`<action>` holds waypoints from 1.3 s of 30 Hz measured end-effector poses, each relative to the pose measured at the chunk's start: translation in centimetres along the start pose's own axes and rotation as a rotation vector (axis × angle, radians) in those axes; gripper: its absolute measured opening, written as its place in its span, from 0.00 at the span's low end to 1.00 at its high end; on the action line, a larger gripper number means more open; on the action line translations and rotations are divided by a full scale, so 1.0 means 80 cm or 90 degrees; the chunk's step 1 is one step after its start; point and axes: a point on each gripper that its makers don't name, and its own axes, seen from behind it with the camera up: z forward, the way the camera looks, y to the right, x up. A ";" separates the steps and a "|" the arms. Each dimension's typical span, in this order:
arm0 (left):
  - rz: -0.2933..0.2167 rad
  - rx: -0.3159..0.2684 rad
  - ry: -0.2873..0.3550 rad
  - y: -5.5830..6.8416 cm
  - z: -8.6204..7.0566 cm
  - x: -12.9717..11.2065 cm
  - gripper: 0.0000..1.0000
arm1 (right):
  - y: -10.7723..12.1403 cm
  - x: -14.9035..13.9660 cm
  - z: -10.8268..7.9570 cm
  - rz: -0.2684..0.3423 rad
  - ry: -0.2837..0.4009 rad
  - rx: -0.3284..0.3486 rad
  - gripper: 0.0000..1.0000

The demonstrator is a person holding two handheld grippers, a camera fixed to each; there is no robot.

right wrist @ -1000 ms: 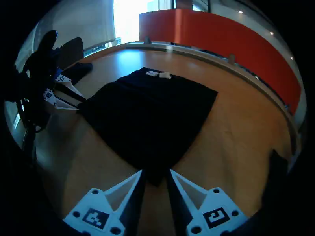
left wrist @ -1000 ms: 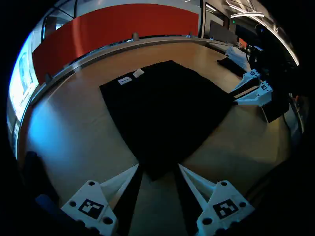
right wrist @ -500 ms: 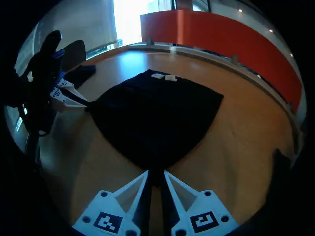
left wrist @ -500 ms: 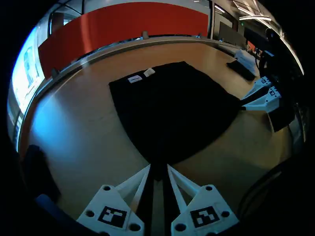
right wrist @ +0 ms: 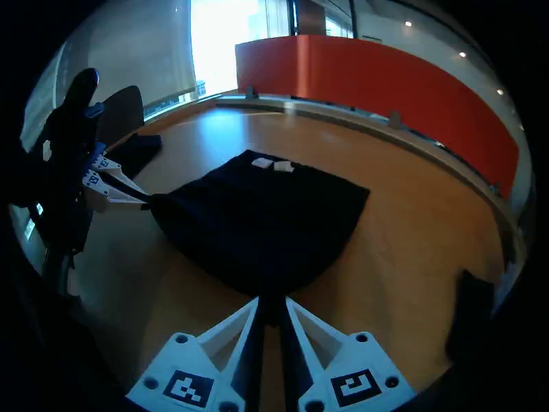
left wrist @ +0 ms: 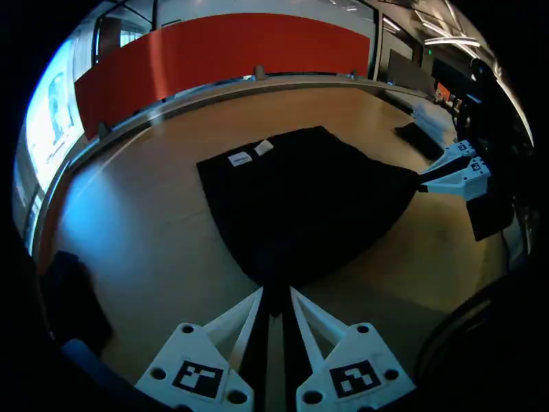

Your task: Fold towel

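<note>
Black towel point(left wrist: 302, 199) spread on wooden table point(left wrist: 137, 226), ahead of both grippers, white tags point(left wrist: 250, 153) at far edge. We now have left gripper point(left wrist: 276, 302) clamped on near corner, right gripper point(right wrist: 272, 305) clamped on neighbouring corner. One second ago both jaws stood apart. Corners look slightly raised. Grasp done; we judge carry-over toward tags comes next.

The tabletop point(left wrist: 137, 206) is pale brown wood, with a curved far edge bordered by a low rail. A black towel point(left wrist: 302, 192) lies spread across its middle, most of it flat on the wood. Two small white tags point(left wrist: 250, 153) sit side by side at the towel's far edge. A smaller dark bundle point(left wrist: 414, 134) rests on the wood near the table's edge, apart from the towel.
</note>
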 end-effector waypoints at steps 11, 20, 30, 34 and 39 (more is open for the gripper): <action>-0.007 0.000 0.003 0.006 -0.049 0.032 0.12 | -0.004 0.046 -0.047 -0.027 0.027 -0.008 0.12; -0.010 -0.008 0.004 0.012 -0.080 0.046 0.12 | -0.010 0.069 -0.077 -0.030 0.033 0.003 0.12; -0.013 -0.018 -0.007 0.022 -0.101 0.046 0.12 | -0.017 0.074 -0.094 -0.046 0.021 0.015 0.12; -0.016 -0.020 -0.013 0.023 -0.105 0.042 0.12 | -0.021 0.073 -0.096 -0.043 0.019 0.019 0.12; -0.020 -0.026 -0.021 0.028 -0.105 0.039 0.12 | -0.021 0.070 -0.096 -0.041 0.016 0.018 0.12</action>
